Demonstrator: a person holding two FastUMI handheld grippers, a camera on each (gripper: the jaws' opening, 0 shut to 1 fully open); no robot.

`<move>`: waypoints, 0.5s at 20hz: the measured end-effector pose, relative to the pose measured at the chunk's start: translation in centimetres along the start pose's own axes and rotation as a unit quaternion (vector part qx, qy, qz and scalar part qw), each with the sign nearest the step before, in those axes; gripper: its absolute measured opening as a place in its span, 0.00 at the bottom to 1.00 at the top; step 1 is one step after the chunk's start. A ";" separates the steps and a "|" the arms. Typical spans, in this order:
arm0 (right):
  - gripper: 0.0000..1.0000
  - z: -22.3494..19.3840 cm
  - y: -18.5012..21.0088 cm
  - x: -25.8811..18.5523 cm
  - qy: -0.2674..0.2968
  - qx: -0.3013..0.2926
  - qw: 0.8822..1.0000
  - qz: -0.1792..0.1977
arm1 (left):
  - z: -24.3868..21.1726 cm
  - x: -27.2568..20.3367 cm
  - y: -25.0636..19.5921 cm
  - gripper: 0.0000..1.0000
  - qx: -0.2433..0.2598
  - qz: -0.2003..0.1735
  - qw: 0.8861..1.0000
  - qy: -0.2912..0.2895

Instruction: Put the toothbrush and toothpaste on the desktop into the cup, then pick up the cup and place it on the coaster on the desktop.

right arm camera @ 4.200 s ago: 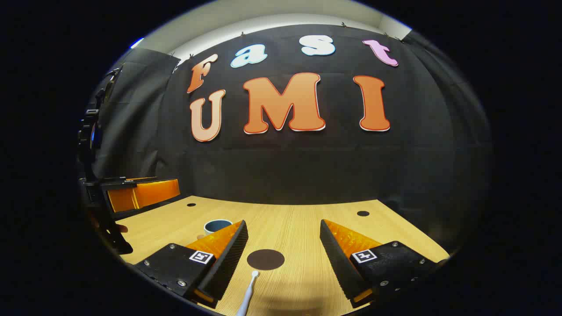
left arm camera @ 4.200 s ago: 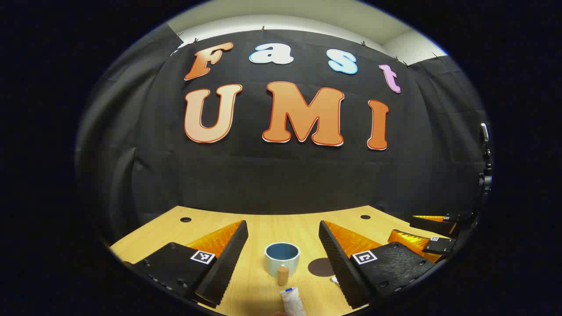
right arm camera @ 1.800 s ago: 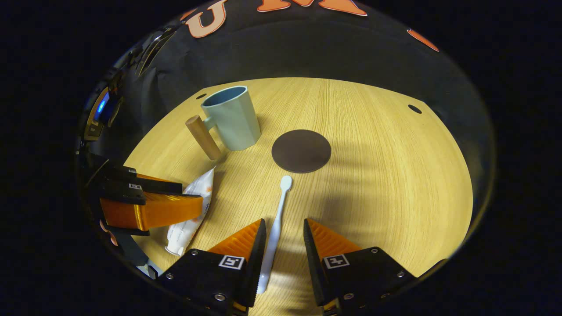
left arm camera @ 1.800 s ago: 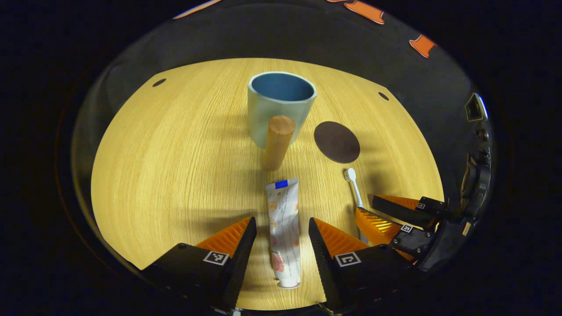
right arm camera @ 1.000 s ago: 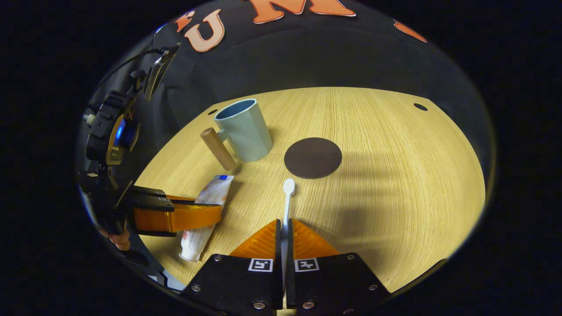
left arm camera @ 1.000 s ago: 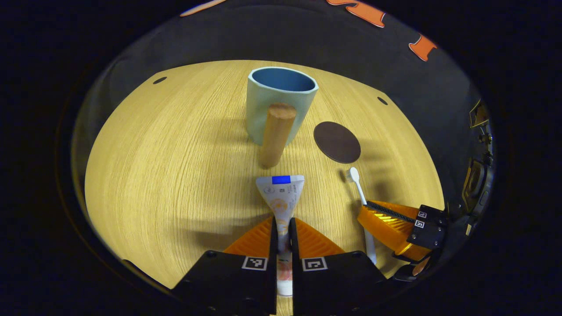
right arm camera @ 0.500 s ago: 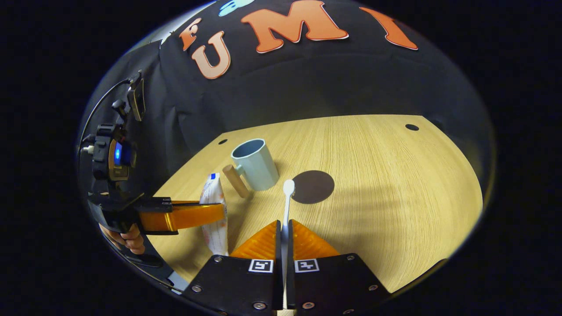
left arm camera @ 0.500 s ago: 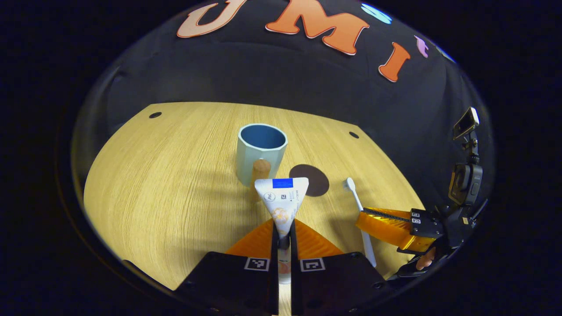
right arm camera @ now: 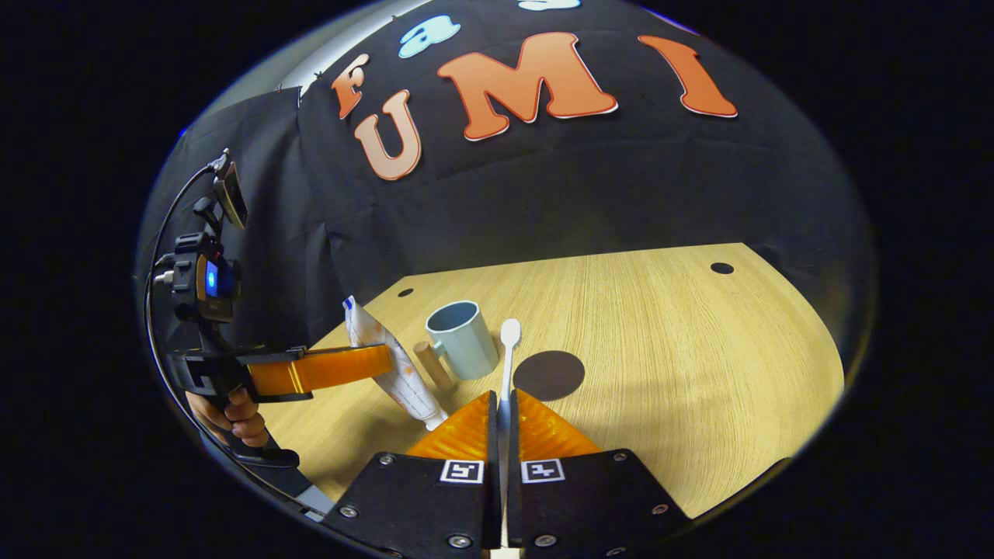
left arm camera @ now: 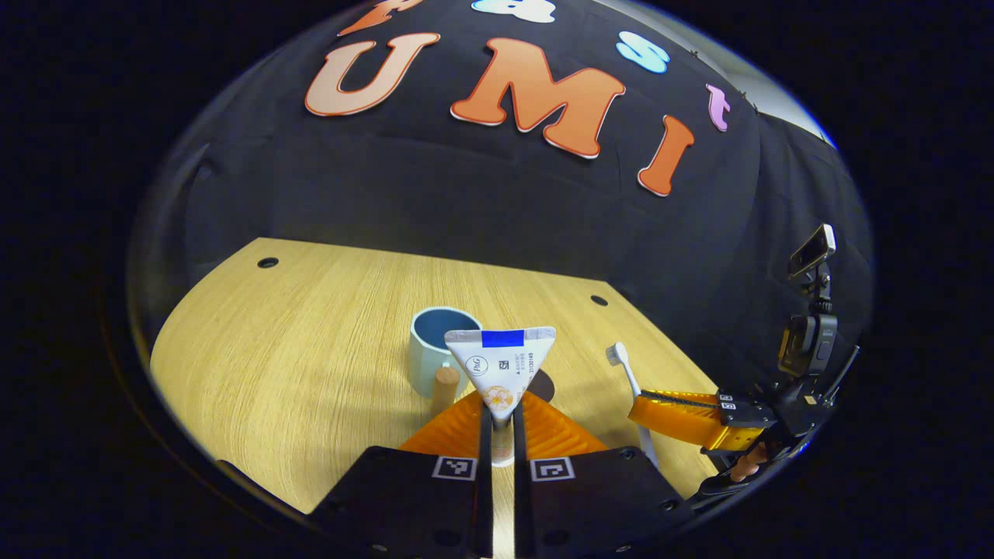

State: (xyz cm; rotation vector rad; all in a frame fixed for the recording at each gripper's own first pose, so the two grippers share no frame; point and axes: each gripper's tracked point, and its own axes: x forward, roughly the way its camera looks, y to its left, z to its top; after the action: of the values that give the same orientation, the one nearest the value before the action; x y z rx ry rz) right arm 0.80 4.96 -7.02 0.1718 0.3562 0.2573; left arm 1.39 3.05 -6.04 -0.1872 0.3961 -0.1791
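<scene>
Your left gripper (left arm camera: 497, 423) is clamped on the toothpaste (left arm camera: 501, 361), your right gripper (right arm camera: 501, 415) on the toothbrush (right arm camera: 507, 365); a second ago both lay pinned flat on the desktop (right arm camera: 660, 365), and now both ride in the air, crimped end and brush head forward. That suggests the pickup is done and the drop is next. The cup (right arm camera: 462, 338) stands ahead, empty, handle toward you, the coaster (right arm camera: 548, 374) bare just beside it.
</scene>
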 end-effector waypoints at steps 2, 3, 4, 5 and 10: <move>0.03 1.0 0.3 0.1 -0.014 0.008 1.000 0.009 | 1.9 -0.9 0.1 0.11 0.002 0.002 1.000 -0.027; 0.03 1.6 0.5 0.0 -0.022 0.008 1.000 0.012 | 3.0 -0.8 0.3 0.11 0.004 0.005 0.999 -0.040; 0.03 2.1 0.5 0.0 -0.029 0.006 0.999 0.015 | 4.1 -0.8 0.4 0.11 0.007 0.008 0.999 -0.051; 0.04 2.7 0.5 -0.1 -0.037 0.004 0.999 0.015 | 5.2 -0.6 0.7 0.11 0.007 0.013 0.998 -0.065; 0.03 5.1 0.2 0.1 -0.069 -0.002 0.997 0.019 | 10.1 0.9 2.0 0.10 -0.002 0.024 0.994 -0.109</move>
State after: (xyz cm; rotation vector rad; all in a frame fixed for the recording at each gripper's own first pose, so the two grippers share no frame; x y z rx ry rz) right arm 2.70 4.53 -2.26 0.1912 0.2162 0.2816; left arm 6.47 6.28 2.33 -0.1993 0.1841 -0.1082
